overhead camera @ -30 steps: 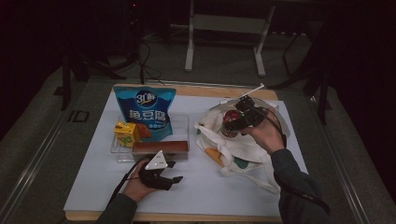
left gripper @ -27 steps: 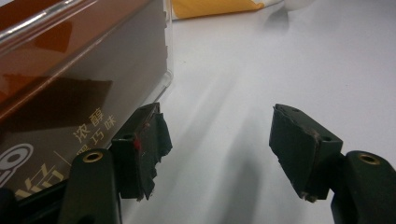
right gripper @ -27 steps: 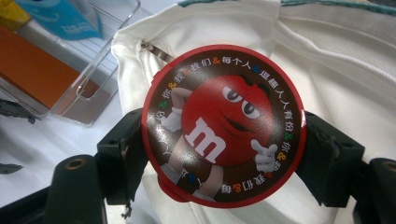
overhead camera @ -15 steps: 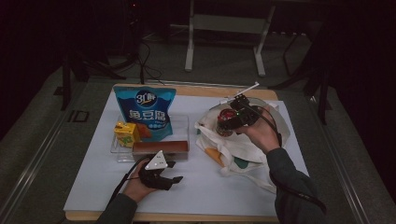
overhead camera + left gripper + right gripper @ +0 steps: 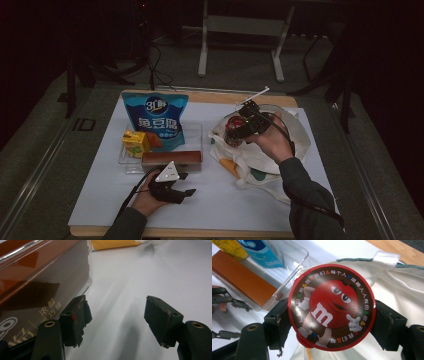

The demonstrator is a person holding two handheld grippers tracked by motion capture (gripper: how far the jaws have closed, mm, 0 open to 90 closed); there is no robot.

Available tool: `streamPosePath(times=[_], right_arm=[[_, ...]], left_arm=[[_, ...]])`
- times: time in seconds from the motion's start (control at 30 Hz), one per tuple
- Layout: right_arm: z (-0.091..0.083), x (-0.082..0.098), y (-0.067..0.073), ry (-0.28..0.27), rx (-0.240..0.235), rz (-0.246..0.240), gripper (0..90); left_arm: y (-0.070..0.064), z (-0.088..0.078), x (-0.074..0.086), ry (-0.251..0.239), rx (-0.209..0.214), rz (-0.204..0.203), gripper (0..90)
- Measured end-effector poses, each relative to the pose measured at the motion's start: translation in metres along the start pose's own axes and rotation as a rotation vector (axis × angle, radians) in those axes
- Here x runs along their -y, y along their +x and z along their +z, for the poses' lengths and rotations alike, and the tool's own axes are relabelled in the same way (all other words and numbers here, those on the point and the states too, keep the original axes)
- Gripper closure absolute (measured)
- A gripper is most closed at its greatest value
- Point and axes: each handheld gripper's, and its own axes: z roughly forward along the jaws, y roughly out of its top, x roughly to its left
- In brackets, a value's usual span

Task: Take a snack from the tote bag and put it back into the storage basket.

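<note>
Right gripper (image 5: pixel 239 131) has carried round red candy tub (image 5: pixel 332 306) lower and toward 9 o'clock since earlier frame; we see jaws clamped on tub's sides, above white cloth bag (image 5: pixel 260 160) at table's 3 o'clock. Left gripper (image 5: pixel 116 320) unmoved at 6 o'clock on white sheet (image 5: pixel 215 200), jaws apart, nothing between, beside brown box (image 5: pixel 37 282) in clear tray (image 5: pixel 287 267). Blue snack pouch (image 5: pixel 156 120) at 11 o'clock.

Dim room, grey floor (image 5: pixel 240 70), metal stand (image 5: pixel 240 30) behind table (image 5: pixel 280 99).
</note>
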Motion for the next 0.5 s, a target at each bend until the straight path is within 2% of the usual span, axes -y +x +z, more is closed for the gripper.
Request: streamPosePath(times=[0.5], right_arm=[[0.007, -0.008, 0.013, 0.002, -0.017, -0.023, 25.8]], left_arm=[[0.0, 0.0, 0.0, 0.0, -0.001, 0.0, 34.8]])
